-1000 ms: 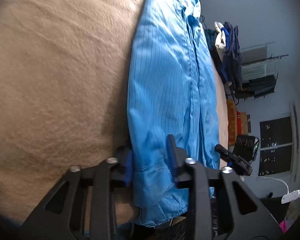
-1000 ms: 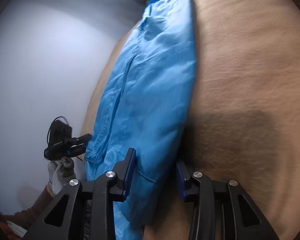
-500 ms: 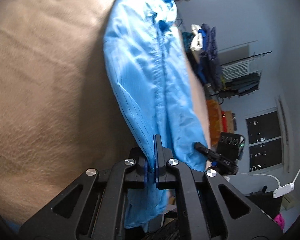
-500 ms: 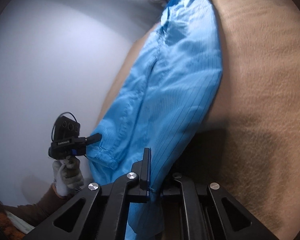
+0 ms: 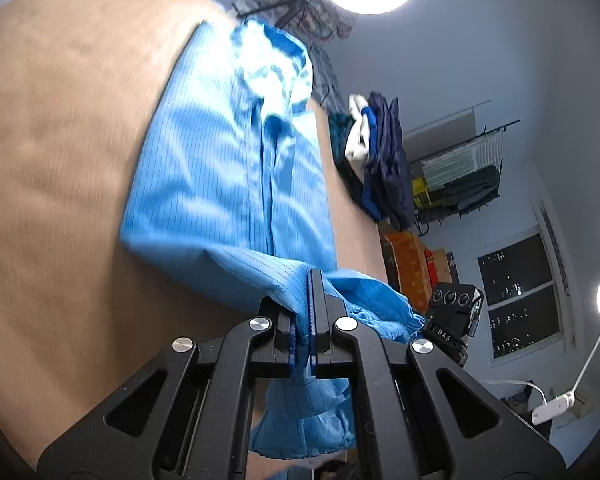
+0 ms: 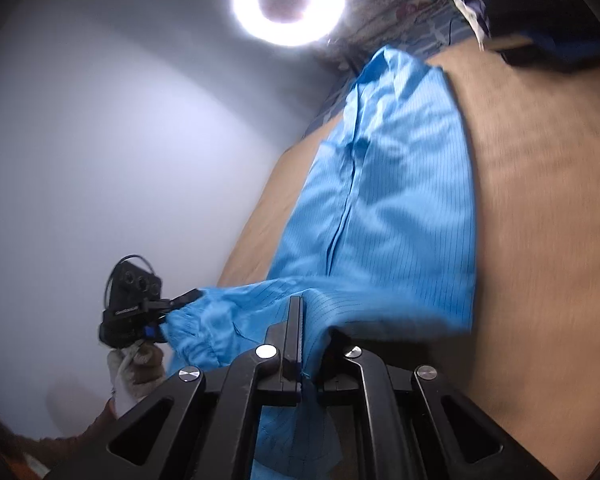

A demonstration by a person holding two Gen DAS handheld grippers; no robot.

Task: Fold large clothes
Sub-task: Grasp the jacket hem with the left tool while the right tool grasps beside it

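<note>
Both grippers are clamped tight on the blue coat (image 5: pixel 228 184) right now. The left gripper (image 5: pixel 305 312) has its 2 fingers pinched together on a fold of the fabric at the near end, cloth bunching out below the pads. The right gripper (image 6: pixel 300 336) does the same, fingers pressed flat together with thin blue cloth caught between them and more hanging beneath. Their jaws have just been closing, with the coat between them.

The coat's near end is raised off the brown bed (image 5: pixel 60 160) and doubled over, while its collar end lies flat toward the far edge. A gathered cuff (image 6: pixel 196 332) droops beside the left gripper in the right wrist view, where a gloved hand (image 6: pixel 134 372) grips the handle. A ring light (image 6: pixel 288 0) glares overhead. Clothes (image 5: pixel 380 152) hang by the bed's right edge.
</note>
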